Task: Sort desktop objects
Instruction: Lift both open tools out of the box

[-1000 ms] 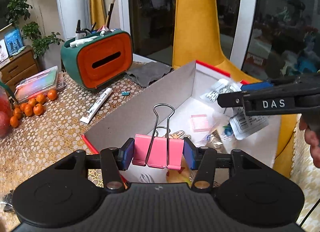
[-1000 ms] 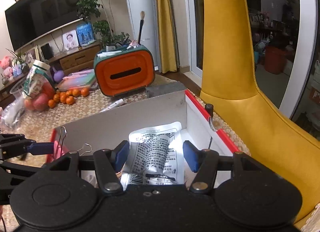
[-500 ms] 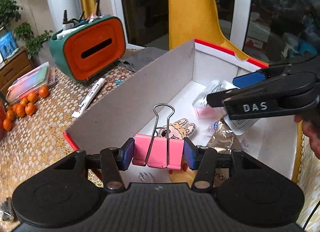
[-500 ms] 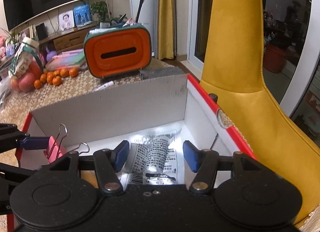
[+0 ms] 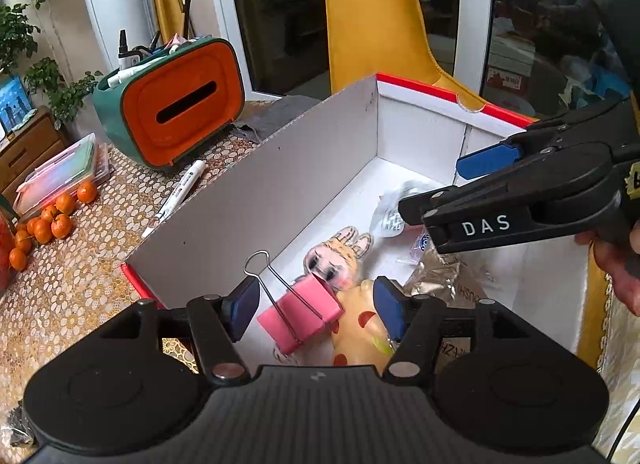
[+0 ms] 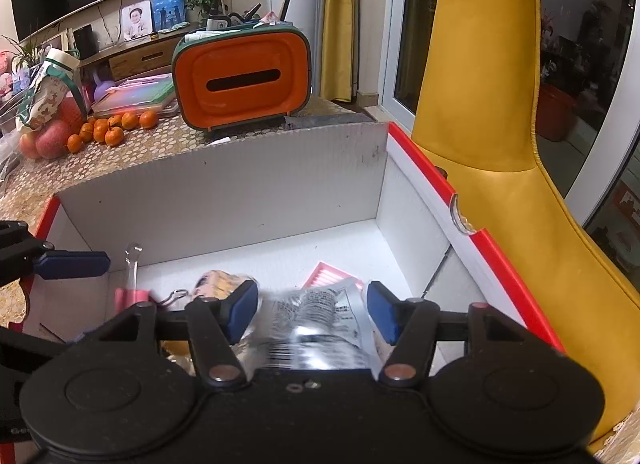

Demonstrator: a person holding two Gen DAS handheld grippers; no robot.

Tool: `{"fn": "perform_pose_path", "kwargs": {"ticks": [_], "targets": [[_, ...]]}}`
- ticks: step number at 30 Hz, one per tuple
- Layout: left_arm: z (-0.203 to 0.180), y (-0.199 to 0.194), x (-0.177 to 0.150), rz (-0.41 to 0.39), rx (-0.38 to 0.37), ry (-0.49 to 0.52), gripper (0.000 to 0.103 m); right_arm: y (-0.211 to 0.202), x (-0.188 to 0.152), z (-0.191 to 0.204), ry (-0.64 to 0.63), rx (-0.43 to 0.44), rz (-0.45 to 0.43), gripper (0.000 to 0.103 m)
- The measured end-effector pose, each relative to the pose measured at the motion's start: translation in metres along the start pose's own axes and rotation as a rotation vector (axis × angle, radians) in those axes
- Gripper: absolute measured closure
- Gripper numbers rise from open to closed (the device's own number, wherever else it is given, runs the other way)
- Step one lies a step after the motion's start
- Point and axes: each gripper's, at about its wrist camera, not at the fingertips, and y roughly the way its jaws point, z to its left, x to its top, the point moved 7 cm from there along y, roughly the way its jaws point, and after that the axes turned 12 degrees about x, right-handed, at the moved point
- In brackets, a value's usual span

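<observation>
A white cardboard box (image 5: pixel 280 192) with a red rim lies below both grippers. The jaws of my left gripper (image 5: pixel 316 310) are opening. The pink binder clip (image 5: pixel 300 312) hangs tilted and loose between its blue pads, over the box floor. My right gripper (image 6: pixel 312 312) is opening its jaws too. A silver printed packet (image 6: pixel 316 320) shows blurred between those pads, slipping down into the box (image 6: pixel 240 204). The right gripper (image 5: pixel 440 188) reaches in from the right in the left wrist view. My left gripper's pad (image 6: pixel 72 264) shows at the left edge of the right wrist view.
A rabbit figure (image 5: pixel 340 256), a yellow spotted toy (image 5: pixel 360 332) and a foil bag (image 5: pixel 436 276) lie in the box. On the table stand an orange-and-green organiser (image 5: pixel 172 104), a white marker (image 5: pixel 180 192) and small oranges (image 5: pixel 52 220). A yellow chair (image 6: pixel 480 104) is beyond.
Both grippers sank a little toward the box and their jaws widened. The binder clip tipped over, free of the pads. The packet slid lower and blurred.
</observation>
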Motion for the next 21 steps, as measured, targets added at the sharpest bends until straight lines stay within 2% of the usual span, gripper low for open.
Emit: {"fn": "perform_pose_path", "kwargs": {"ticks": [3,7,8,9,16,21], "targets": [[0.001,-0.005,-0.001,-0.01,-0.005,-0.014,0.038,-0.003,0.0,0.001,0.007,0.005,-0.006,0.038],[0.002,-0.014,-0.001,-0.021,-0.017,-0.042,0.029,-0.009,0.0,0.002,0.019,0.019,-0.011,0.036],[0.003,-0.017,-0.002,-0.019,-0.027,-0.057,0.027,-0.011,0.0,0.003,0.021,0.024,-0.013,0.032],[0.004,-0.019,-0.003,-0.017,-0.036,-0.069,0.027,-0.013,0.001,0.004,0.021,0.029,-0.018,0.028],[0.01,-0.036,-0.005,-0.027,-0.067,-0.131,0.027,-0.031,0.004,0.015,0.008,0.077,-0.052,0.021],[0.014,-0.056,-0.005,-0.064,-0.087,-0.166,0.027,-0.045,0.004,0.021,0.012,0.104,-0.076,0.016]]}}
